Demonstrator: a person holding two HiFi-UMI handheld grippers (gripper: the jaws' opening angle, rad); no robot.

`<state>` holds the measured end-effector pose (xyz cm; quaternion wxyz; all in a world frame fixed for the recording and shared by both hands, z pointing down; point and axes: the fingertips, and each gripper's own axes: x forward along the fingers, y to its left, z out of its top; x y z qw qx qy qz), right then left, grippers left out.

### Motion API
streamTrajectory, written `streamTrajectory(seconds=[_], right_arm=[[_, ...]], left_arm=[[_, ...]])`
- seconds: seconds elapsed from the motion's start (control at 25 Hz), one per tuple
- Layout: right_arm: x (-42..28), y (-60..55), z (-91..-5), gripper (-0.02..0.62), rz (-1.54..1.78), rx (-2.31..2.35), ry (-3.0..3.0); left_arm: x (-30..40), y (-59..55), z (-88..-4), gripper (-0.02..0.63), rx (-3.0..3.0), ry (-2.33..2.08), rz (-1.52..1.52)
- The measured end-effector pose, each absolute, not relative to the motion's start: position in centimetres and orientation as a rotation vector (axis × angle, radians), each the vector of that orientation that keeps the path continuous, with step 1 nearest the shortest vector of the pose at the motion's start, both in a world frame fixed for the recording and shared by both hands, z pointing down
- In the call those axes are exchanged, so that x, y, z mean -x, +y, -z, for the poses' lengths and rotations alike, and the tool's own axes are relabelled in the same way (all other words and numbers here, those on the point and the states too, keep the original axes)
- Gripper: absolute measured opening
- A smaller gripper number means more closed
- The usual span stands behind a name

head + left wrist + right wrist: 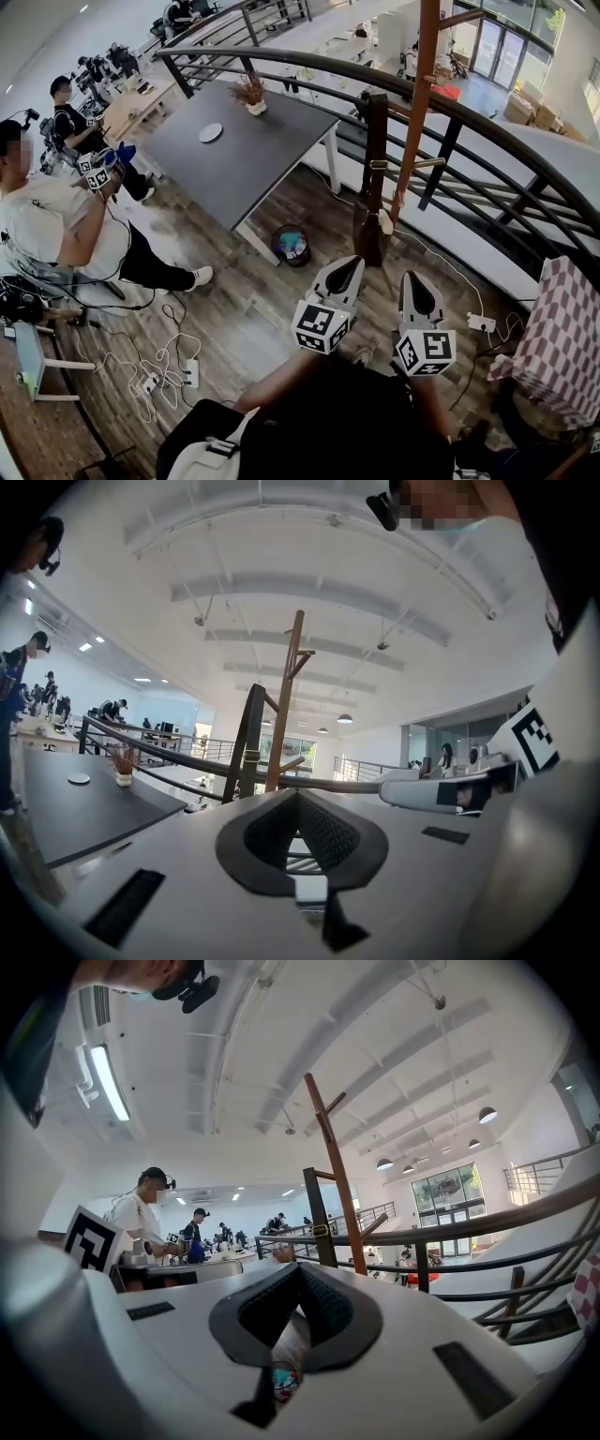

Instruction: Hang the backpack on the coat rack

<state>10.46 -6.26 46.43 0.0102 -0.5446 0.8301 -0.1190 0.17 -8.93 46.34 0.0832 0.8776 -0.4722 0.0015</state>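
Closest to the camera, the white left gripper [349, 265] and white right gripper [413, 279] each have their black-padded jaws pressed together on nothing. Just beyond them the dark brown backpack [367, 234] hangs by its long strap on the tall brown wooden coat rack [418, 103]. The rack stands beside the curved black metal railing [487, 112], and a dark grey rectangular table [253, 150] lies farther left.

Coat rack [419, 94] beside railing [309, 62], table [253, 141] left, bin [291, 246] between
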Motion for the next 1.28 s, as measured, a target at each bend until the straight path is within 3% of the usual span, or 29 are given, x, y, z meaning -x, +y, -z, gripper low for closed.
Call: streamTrajectory(seconds=[1.28], right_arm=[[-7.8,-8.0,-46.3,0.012,0.357,1.739,2.558]], left_arm=[[2.1,-11.1,-46.5,0.008,-2.644,-1.347,0.038]])
